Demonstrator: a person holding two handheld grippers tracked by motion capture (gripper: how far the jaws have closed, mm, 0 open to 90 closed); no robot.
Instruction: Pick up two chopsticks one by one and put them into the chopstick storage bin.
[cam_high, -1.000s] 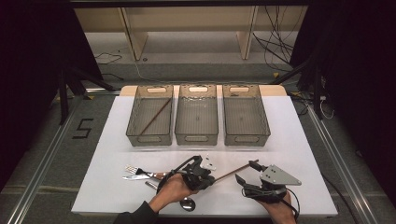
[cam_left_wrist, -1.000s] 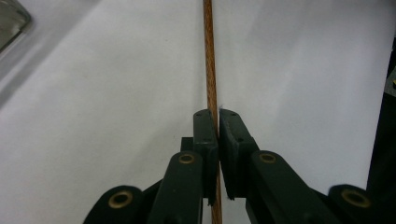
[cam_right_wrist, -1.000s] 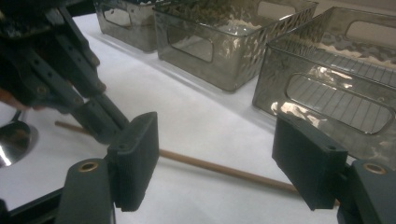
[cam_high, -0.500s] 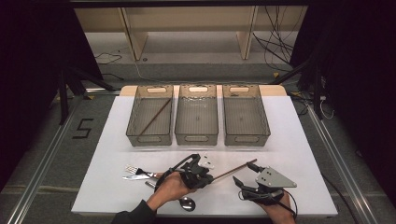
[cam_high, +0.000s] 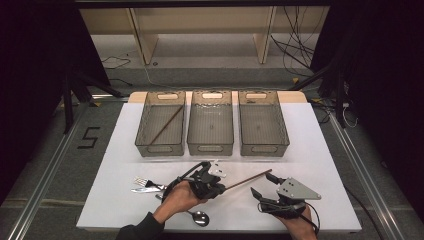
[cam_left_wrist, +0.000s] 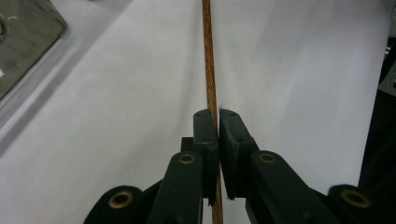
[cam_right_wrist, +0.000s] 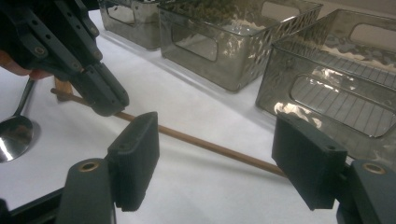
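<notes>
Left gripper view: tongs (cam_left_wrist: 218, 116) pinch chopstick (cam_left_wrist: 208, 60).

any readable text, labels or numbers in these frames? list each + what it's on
"5" – a large dark numeral marked on the grey floor left of the table, seen in the high view.
Nothing else is readable: no print shows on the three bins, the chopstick, the cutlery or either gripper.

Wooden chopstick (cam_left_wrist: 209, 70), glossy metal spoon (cam_right_wrist: 14, 133)
</notes>
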